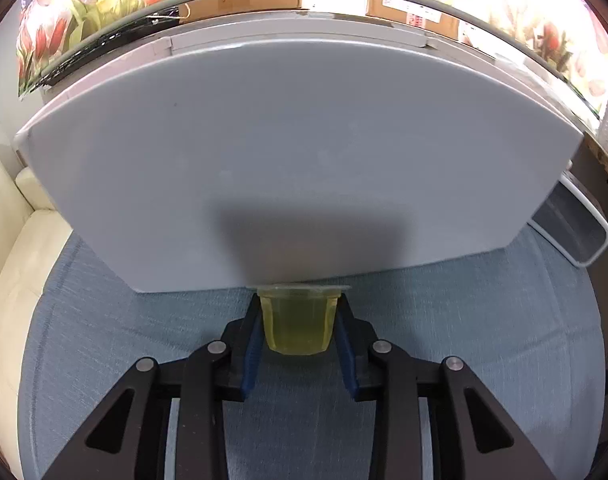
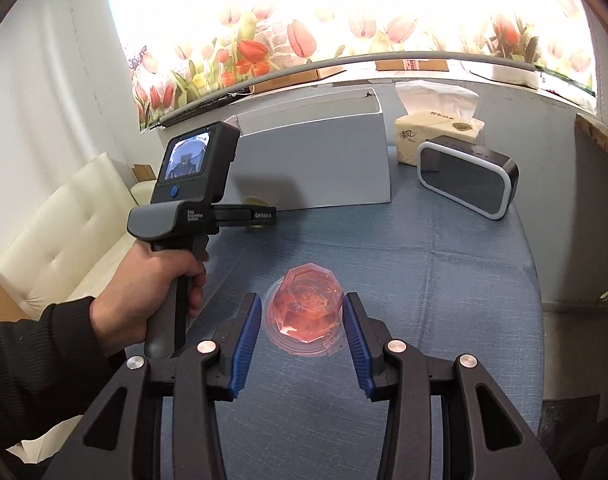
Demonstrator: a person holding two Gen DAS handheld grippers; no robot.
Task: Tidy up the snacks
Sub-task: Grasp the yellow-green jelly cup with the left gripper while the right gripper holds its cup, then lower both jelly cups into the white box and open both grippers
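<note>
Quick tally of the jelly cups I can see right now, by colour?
Yellow jelly cup: 1, between the left gripper jaws
Red jelly cup: 1, upside down on the blue tablecloth, in front of the right gripper
Total: 2

The left wrist camera sits just behind the left tool [image 1: 299,312] and looks steeply down along its blue-padded fingers, very near the counter covered in blue cloth [image 1: 104,340]. A tall pale grey box [image 1: 284,152] fills most of its view at close range. The right wrist camera rides behind the right tool [image 2: 302,320], farther back and at a shallower tilt, facing the tulip-printed window blind [image 2: 304,36]. It takes in the left tool from behind, with the hand [image 2: 152,292] holding it. Both views share the grey box, the blue cloth, a black speaker with a white rim [image 2: 467,176] and the blind.
</note>
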